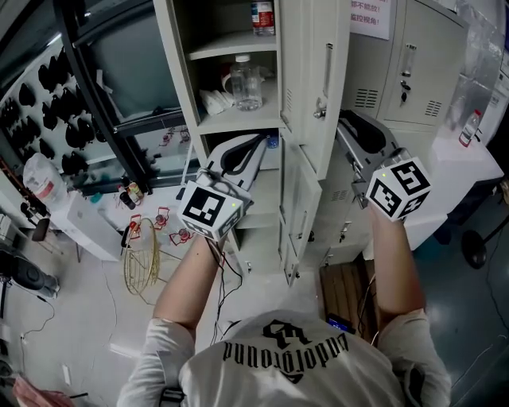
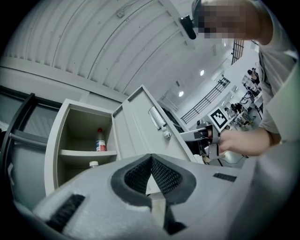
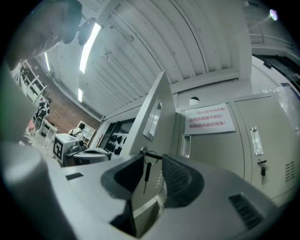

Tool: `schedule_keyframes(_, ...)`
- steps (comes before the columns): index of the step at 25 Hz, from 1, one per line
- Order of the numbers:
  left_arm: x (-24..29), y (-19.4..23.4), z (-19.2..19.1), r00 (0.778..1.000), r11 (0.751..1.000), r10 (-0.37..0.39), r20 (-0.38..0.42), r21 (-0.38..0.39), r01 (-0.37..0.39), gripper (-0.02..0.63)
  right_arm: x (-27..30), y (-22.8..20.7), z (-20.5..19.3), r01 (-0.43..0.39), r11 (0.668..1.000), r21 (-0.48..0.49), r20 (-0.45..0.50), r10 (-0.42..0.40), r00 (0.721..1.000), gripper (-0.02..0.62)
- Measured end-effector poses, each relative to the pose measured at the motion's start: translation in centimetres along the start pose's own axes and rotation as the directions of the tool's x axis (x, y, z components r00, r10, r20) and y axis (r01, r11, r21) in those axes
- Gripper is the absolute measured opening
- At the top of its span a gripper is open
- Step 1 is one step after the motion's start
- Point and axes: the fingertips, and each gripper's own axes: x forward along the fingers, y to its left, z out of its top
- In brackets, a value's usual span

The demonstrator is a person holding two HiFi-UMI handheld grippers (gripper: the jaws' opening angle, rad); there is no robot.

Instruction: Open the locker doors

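Note:
The grey locker's upper door (image 1: pixel 306 56) stands swung open, seen edge-on, and the lower door (image 1: pixel 301 199) below it is ajar. My right gripper (image 1: pixel 343 127) is at the upper door's free edge, just below its lock. In the right gripper view its jaws (image 3: pixel 153 161) stand apart around that edge, and the key (image 3: pixel 146 171) hangs from the lock between them. I see no pad pressing on the door. My left gripper (image 1: pixel 258 143) points into the open compartment, its jaws (image 2: pixel 151 158) shut with nothing in them.
Inside, a clear bottle (image 1: pixel 245 79) stands on the middle shelf and a labelled one (image 1: pixel 262 16) above. Closed lockers (image 1: pixel 413 63) with a paper notice (image 3: pixel 208 118) stand to the right. On the floor are a wire basket (image 1: pixel 143 254) and a wooden crate (image 1: pixel 346 290).

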Motion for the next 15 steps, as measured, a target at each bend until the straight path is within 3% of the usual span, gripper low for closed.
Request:
schedule_keyframes(11,-2.7,-2.9,-3.3,0.998,0.999,-0.01,-0.058,-0.039,0.008,0.008,-4.2,2.6,-3.9,0.033,0.999,-0.031,-0.05,-0.035,0.998,0.13)
schedule_keyframes(15,-4.6,-4.7,-4.7,0.995,0.995,-0.003,-0.099,-0.102,-0.008,0.008,-6.5,4.5,-6.5,0.048,0.998,-0.037,-0.069,-0.05,0.996,0.117)
